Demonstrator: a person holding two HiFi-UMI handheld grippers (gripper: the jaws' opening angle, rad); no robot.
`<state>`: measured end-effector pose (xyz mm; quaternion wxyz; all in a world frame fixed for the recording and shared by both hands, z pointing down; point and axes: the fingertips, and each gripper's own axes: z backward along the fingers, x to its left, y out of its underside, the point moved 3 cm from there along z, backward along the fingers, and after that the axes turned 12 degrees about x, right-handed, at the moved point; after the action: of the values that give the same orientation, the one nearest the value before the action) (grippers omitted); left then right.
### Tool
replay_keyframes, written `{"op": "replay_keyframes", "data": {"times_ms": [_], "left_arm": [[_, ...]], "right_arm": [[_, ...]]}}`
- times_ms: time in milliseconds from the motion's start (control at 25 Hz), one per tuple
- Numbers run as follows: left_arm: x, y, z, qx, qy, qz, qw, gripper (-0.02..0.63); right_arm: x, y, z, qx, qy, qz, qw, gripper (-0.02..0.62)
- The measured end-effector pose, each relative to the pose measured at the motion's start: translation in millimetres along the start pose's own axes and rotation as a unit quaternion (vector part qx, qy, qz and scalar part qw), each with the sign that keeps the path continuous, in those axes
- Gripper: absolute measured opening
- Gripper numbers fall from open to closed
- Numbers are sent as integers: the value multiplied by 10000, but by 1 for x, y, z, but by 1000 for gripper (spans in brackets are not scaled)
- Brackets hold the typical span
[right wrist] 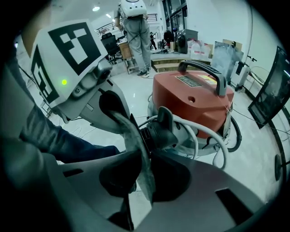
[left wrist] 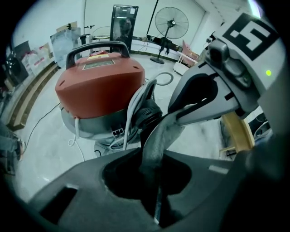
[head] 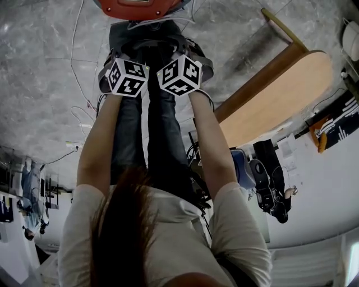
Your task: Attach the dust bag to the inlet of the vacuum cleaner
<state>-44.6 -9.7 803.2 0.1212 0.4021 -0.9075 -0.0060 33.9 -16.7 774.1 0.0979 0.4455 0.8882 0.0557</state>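
The red vacuum cleaner (left wrist: 99, 84) stands on the pale floor with its black inlet (right wrist: 158, 131) facing me. A grey dust bag (left wrist: 158, 140) is stretched as a narrow strip just in front of the inlet. My left gripper (right wrist: 113, 106) is shut on one end of the strip. My right gripper (left wrist: 186, 113) is shut on the other end. In the head view both marker cubes, left (head: 128, 77) and right (head: 179, 74), sit side by side just below the vacuum cleaner (head: 137, 7). They hide the jaws and most of the bag there.
A white cable (right wrist: 206, 138) loops round the vacuum's base. Thin cables (head: 78, 67) lie on the floor. A wooden bench (head: 275, 101) stands to the right. A fan (left wrist: 171, 22) and a black cabinet (left wrist: 123, 22) stand behind. A person (right wrist: 136, 31) stands far back.
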Motion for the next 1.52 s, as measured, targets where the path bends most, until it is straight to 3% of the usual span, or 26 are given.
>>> {"op": "replay_keyframes", "data": {"times_ms": [160, 400, 520, 680, 800, 880, 1000, 1160, 1240, 1320, 1520], "left_arm": [[3, -5, 0, -18, 48, -57, 10000, 61], [6, -16, 3, 183, 94, -736, 9971, 63], [2, -22, 2, 211, 151, -581, 9980, 64], [1, -19, -2, 109, 178, -146, 9997, 67], [3, -13, 0, -31, 171, 380, 9991, 66], [3, -12, 0, -55, 149, 478, 9987, 66], [4, -14, -2, 45, 247, 236, 9994, 66], [7, -29, 2, 284, 242, -885, 9954, 66], [7, -32, 2, 327, 268, -1084, 9932, 67], [6, -30, 2, 270, 283, -962, 9946, 66], [4, -22, 0, -30, 168, -214, 9996, 66]], "right_arm": [[2, 3, 1, -125, 78, -368, 9992, 64], [5, 8, 3, -382, -103, -1608, 9862, 70], [-2, 13, 2, -366, -92, -1969, 9797, 80], [-6, 11, -2, -211, -89, -2005, 9794, 83], [-8, 3, -2, -55, -184, -1623, 9866, 86], [-8, 1, -3, -27, -210, -1447, 9892, 86], [-6, 4, -3, -152, -164, -1594, 9870, 85], [1, 10, 2, -583, -152, -2156, 9746, 66], [1, 12, 2, -586, -164, -2239, 9727, 64], [-2, 11, 0, -449, -201, -2225, 9737, 73], [-10, 6, -4, -189, -370, -1971, 9795, 84]]}}
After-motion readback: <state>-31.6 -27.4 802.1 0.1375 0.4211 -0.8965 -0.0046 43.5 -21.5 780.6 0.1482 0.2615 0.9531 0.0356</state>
